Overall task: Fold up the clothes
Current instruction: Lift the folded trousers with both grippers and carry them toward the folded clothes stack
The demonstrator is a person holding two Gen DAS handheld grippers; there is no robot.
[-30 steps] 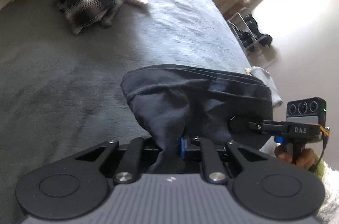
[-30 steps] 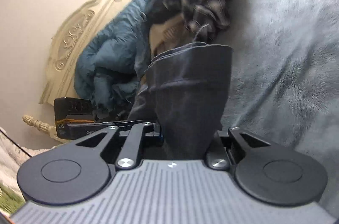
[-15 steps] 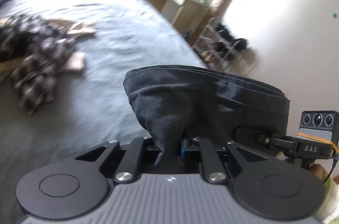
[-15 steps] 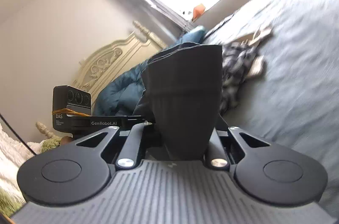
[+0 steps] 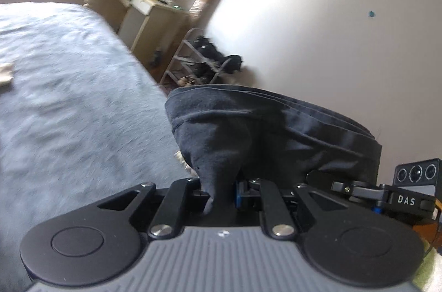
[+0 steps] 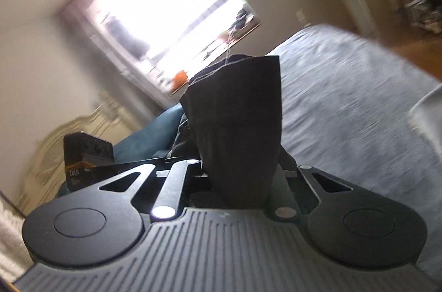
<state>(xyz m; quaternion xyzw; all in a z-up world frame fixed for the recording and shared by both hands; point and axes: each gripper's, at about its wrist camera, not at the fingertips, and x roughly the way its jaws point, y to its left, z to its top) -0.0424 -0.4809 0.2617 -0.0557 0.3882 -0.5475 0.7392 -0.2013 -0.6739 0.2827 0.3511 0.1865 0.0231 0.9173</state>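
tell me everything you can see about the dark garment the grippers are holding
The dark garment is a soft navy-to-black knit, bunched in several stacked layers with stitched hems along the top edge. It hangs in the air, off the grey bed. The left gripper pinches one bunched corner in its jaws; the right gripper clamps another thick fold, with a loose thread sticking up.

A home bedroom: grey-blanketed bed, carved headboard, seemingly a shoe rack.

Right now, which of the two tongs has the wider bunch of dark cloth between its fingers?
The right tongs: a broad wad of the dark garment fills their gap. The left tongs pinch only a narrow gathered corner.
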